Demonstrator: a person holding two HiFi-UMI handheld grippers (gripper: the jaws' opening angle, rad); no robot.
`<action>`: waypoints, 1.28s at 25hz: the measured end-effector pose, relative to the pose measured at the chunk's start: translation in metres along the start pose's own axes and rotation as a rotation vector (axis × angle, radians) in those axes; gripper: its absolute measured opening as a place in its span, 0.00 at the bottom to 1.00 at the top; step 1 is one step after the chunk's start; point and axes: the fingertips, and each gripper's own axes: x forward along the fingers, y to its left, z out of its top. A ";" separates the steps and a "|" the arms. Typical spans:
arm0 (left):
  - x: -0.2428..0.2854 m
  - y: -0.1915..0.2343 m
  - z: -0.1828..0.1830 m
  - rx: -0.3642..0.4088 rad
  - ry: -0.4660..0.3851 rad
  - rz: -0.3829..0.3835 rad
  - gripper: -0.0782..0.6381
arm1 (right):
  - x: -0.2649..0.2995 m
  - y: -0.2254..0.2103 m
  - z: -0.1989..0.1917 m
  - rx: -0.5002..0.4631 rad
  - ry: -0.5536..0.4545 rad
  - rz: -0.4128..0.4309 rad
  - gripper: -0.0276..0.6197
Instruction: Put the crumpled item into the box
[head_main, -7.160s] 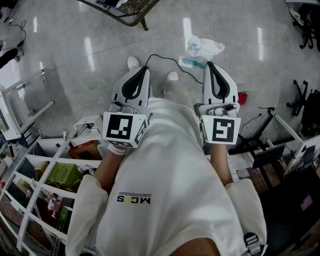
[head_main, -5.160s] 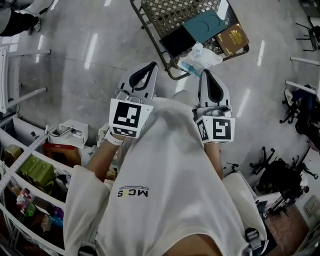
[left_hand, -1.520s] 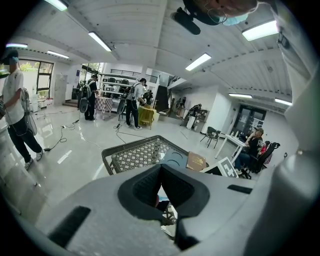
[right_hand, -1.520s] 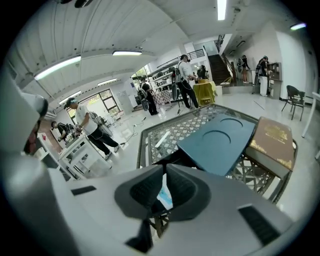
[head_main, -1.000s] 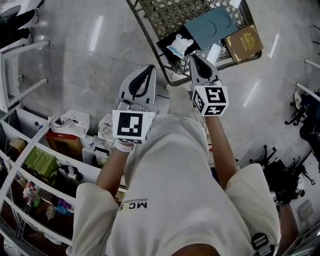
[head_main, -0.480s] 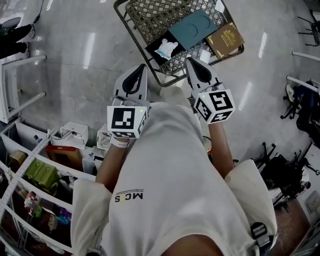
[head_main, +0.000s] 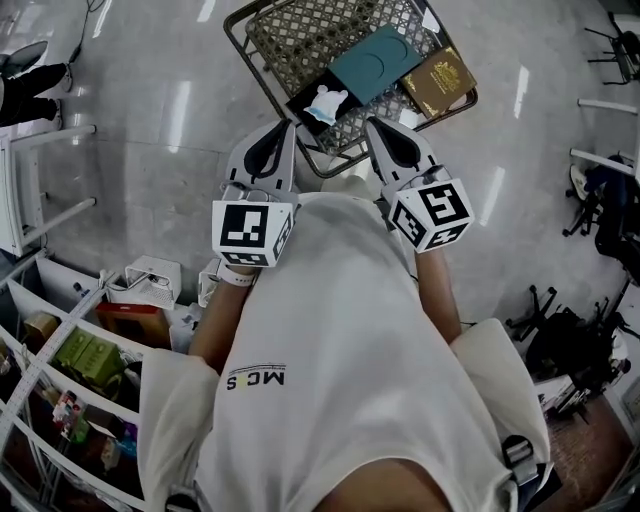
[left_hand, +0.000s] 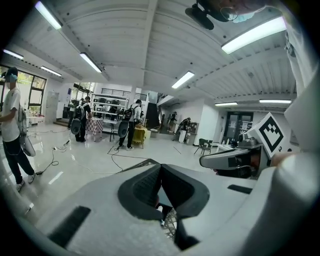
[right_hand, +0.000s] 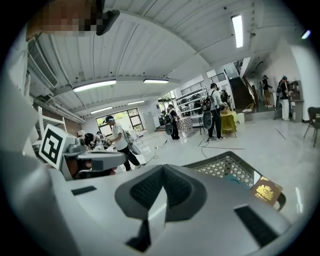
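Note:
The crumpled white and pale-blue item (head_main: 323, 103) lies inside the wire basket (head_main: 300, 30) on the floor, on a black flat item next to a teal folder (head_main: 375, 62). My left gripper (head_main: 285, 124) is shut and empty, its tip just short of the basket's near rim. My right gripper (head_main: 371, 123) is shut and empty too, its tip over the near rim, right of the crumpled item. In the left gripper view the jaws (left_hand: 160, 165) meet, with mesh showing below. In the right gripper view the jaws (right_hand: 163, 166) meet before the basket (right_hand: 225, 167).
A gold-brown book (head_main: 438, 80) lies at the basket's right end, also seen as the book (right_hand: 266, 191). Shelves with goods (head_main: 70, 360) and a white box (head_main: 150, 280) stand at left. Chair bases (head_main: 560, 330) are at right. A person (left_hand: 12, 125) and another person (right_hand: 120, 140) stand nearby.
The right gripper carried the crumpled item to the basket and let it go. In the last second both grippers have drawn back slightly from the basket; the item stays in it.

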 end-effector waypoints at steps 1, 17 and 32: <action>0.002 -0.001 -0.001 0.000 0.005 -0.003 0.14 | 0.001 0.000 0.001 0.013 -0.008 0.015 0.07; 0.002 0.001 0.002 -0.001 0.008 0.016 0.14 | 0.007 0.002 -0.004 -0.015 0.000 0.079 0.06; 0.010 0.011 0.006 -0.001 0.003 -0.005 0.14 | 0.011 -0.003 0.003 -0.017 -0.007 0.038 0.06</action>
